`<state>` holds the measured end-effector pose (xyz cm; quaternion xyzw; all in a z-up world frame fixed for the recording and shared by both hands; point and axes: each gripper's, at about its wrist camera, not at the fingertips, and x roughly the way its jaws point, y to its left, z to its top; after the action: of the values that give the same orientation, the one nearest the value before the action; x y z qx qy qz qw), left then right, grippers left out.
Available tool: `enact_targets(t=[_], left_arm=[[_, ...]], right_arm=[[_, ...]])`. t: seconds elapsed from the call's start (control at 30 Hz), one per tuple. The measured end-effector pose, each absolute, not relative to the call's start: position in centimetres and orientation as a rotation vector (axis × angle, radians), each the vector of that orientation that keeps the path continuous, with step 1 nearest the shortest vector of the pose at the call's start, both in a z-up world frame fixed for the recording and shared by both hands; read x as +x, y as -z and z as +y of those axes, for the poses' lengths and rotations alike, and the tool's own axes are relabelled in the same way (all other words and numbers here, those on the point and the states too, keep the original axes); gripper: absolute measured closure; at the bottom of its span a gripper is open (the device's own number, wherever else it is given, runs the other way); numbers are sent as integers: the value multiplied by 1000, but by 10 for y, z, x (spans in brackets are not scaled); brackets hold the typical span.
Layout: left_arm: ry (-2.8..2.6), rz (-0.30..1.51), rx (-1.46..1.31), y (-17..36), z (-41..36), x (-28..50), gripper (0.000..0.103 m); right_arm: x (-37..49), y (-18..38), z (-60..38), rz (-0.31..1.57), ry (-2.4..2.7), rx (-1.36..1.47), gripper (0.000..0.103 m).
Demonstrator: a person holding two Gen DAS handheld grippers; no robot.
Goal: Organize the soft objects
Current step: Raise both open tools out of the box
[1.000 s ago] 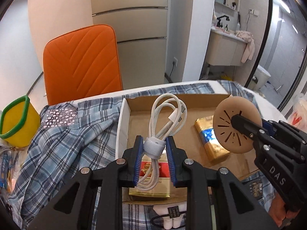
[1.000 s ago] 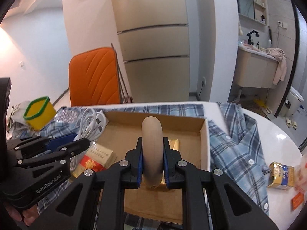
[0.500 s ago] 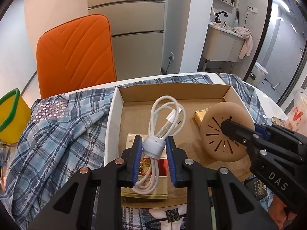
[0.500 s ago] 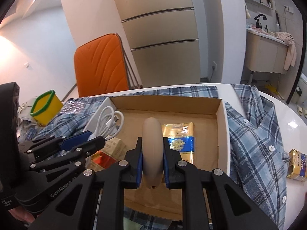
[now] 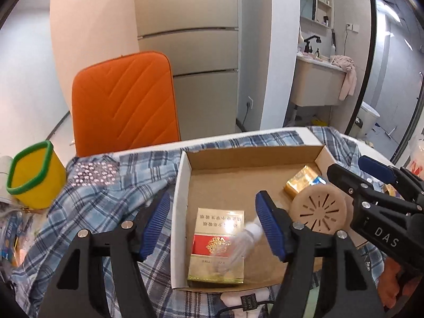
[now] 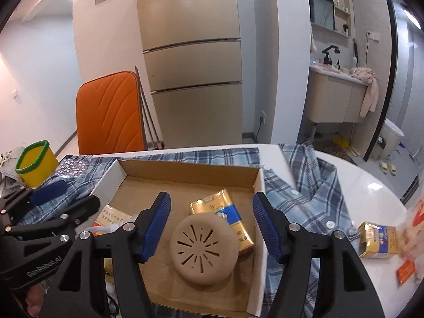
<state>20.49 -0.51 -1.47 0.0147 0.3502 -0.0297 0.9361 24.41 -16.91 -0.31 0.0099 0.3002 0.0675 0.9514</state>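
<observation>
Right wrist: both grippers (image 6: 210, 226) (image 5: 212, 222) just spread — disc (image 6: 204, 249) & cable dropped in box (image 6: 185, 171), 12 o'clock.

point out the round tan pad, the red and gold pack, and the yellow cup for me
round tan pad (image 6: 204, 249), right wrist view, middle of its slotted top.
red and gold pack (image 5: 212, 245), left wrist view, on its red band.
yellow cup (image 5: 39, 185), left wrist view, on its outer wall.
</observation>
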Motion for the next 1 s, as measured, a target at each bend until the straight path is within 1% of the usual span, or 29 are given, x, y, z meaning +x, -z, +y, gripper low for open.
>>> enact_targets(t=[0.13, 0.2, 0.47, 0.53, 0.57, 0.6, 0.63, 0.67, 0.7, 0.73, 0.83, 0.97, 1.0], left_arm=[[82, 665, 9, -5, -2, 193, 37], [79, 610, -4, -21, 2, 183, 37], [31, 357, -3, -83, 15, 138, 37], [15, 310, 13, -91, 16, 130, 35], [14, 297, 12, -94, 17, 128, 34], [19, 290, 1, -95, 19, 127, 30], [21, 286, -8, -96, 20, 126, 24], [18, 278, -15, -97, 21, 125, 18], [7, 261, -15, -98, 21, 123, 7], [-5, 240, -9, -99, 20, 119, 0], [-18, 225, 23, -103, 16, 114, 0], [-4, 199, 25, -111, 16, 99, 0], [0, 189, 23, -115, 16, 93, 0]], right_arm=[[234, -13, -176, 567, -146, 48, 36], [226, -25, -179, 526, -148, 75, 36], [186, -73, -186, 312, -65, 27, 36], [178, -83, -187, 271, -48, 13, 36], [174, -86, -188, 254, -40, 7, 34], [171, -90, -189, 236, -33, 7, 29], [168, -92, -190, 223, -29, 11, 26], [163, -96, -191, 200, -25, 17, 20], [161, -99, -192, 188, -23, 19, 16], [158, -103, -193, 174, -24, 17, 15], [153, -113, -191, 172, -32, -14, 13], [140, -125, -193, 147, -43, 20, 0], [133, -130, -194, 127, -48, 26, 0]])
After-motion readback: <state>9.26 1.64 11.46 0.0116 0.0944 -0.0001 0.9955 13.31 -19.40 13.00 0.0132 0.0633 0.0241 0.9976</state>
